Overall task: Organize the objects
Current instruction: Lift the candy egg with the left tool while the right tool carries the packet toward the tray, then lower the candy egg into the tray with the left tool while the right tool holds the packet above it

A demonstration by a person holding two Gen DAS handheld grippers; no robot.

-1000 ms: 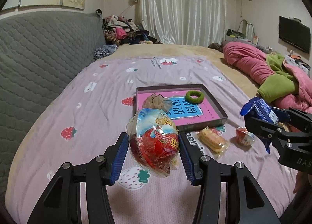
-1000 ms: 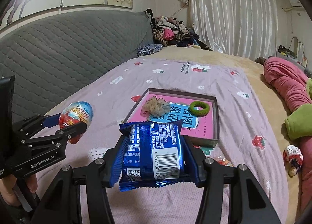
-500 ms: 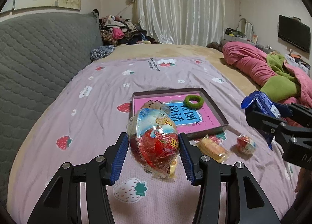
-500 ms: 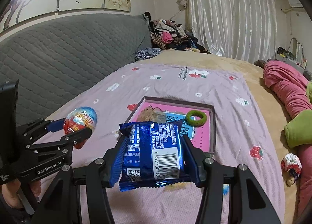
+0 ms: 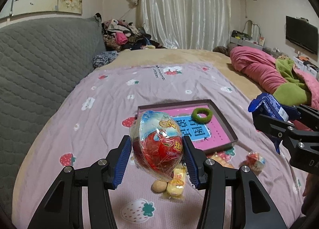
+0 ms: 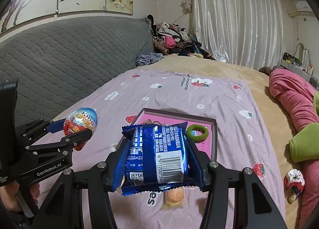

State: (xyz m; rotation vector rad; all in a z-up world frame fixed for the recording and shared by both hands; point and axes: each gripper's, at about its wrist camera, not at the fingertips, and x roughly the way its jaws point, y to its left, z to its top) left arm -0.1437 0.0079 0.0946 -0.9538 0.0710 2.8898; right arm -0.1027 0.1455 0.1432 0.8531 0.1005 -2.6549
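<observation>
My left gripper (image 5: 157, 159) is shut on a foil-wrapped red and blue egg (image 5: 157, 143), lifted above the pink strawberry blanket. In the right wrist view the same egg (image 6: 80, 124) shows at the left in that gripper (image 6: 78, 129). My right gripper (image 6: 155, 161) is shut on a blue snack packet (image 6: 155, 157), also seen at the right of the left wrist view as the blue packet (image 5: 267, 107). Ahead lies a shallow box (image 5: 225, 121) with a pink printed floor, holding a green ring (image 5: 201, 114); a tan scrunchie in it is mostly hidden.
Small wrapped snacks lie on the blanket near the box: a yellow cake (image 5: 177, 181), a round biscuit (image 5: 158, 186), a small red and white sweet (image 5: 256, 161). Grey quilted headboard (image 5: 39, 65) on the left, pink and green bedding (image 5: 279, 73) on the right, clothes pile (image 5: 123, 37) behind.
Both grippers have pulled back and risen with their loads; the box and loose snacks now sit farther ahead and lower in view. Grips unchanged.
</observation>
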